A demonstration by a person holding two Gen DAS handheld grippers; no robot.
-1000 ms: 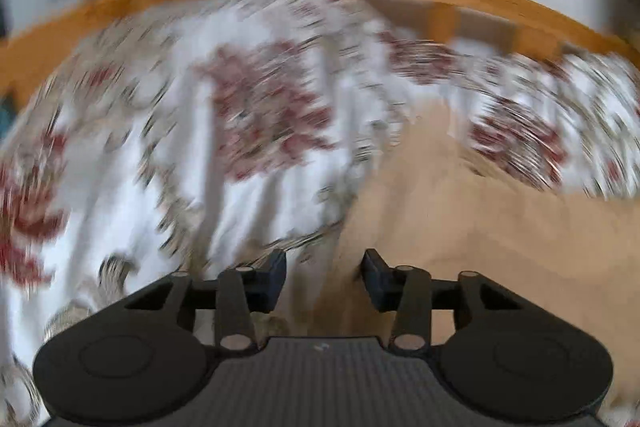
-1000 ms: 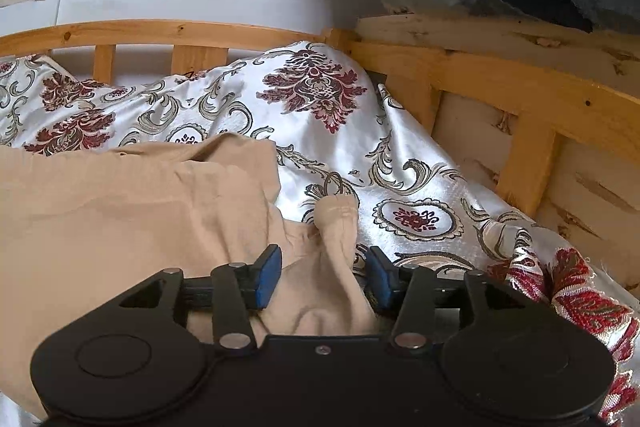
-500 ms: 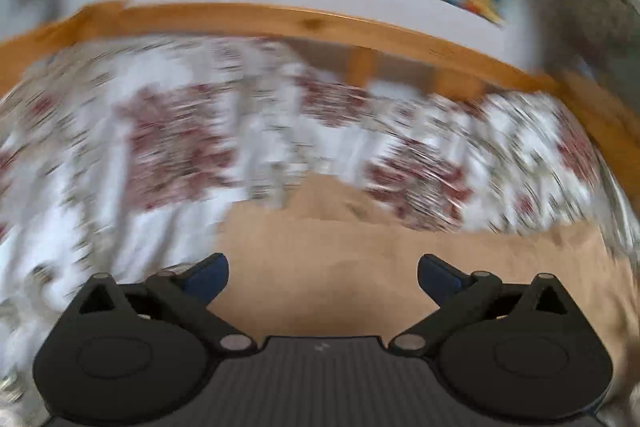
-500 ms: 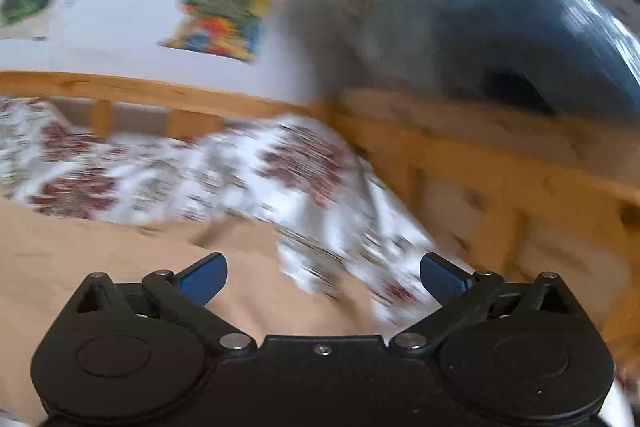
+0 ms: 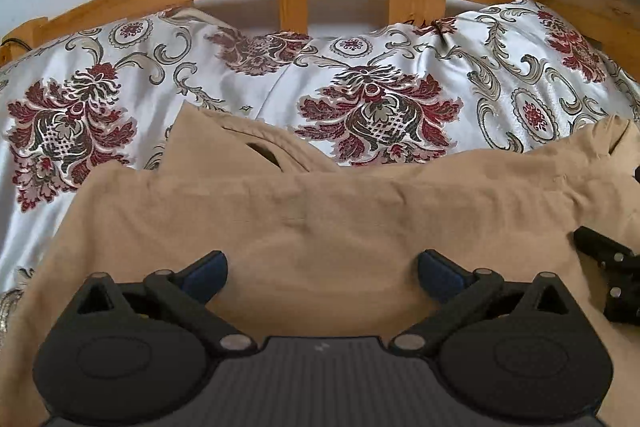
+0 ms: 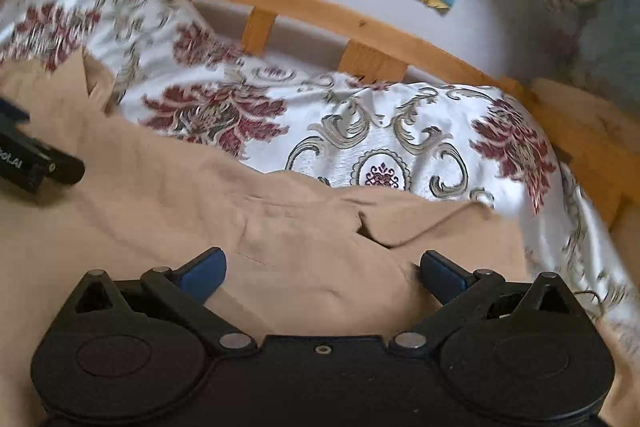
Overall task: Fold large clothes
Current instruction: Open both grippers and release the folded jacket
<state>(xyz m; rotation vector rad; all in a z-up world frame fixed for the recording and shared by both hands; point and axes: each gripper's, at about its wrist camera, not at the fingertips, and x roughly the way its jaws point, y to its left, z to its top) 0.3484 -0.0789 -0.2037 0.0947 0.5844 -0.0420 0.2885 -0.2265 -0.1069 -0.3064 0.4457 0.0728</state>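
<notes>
Hovering over tan garment (image 5: 320, 211) spread on bed's patterned cover (image 5: 372, 107), my left gripper (image 5: 322, 271) and right gripper (image 6: 322, 269) both spread wide, empty. Fold apparently just laid. Next: pick fresh edge, likely right flap (image 6: 436, 227); blurred there.

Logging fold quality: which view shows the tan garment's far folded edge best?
The left wrist view: the tan garment is sharp there, its far edge running nearly the full width across the floral bedspread. The right wrist view is motion-blurred and shows only the right-hand part.
</notes>
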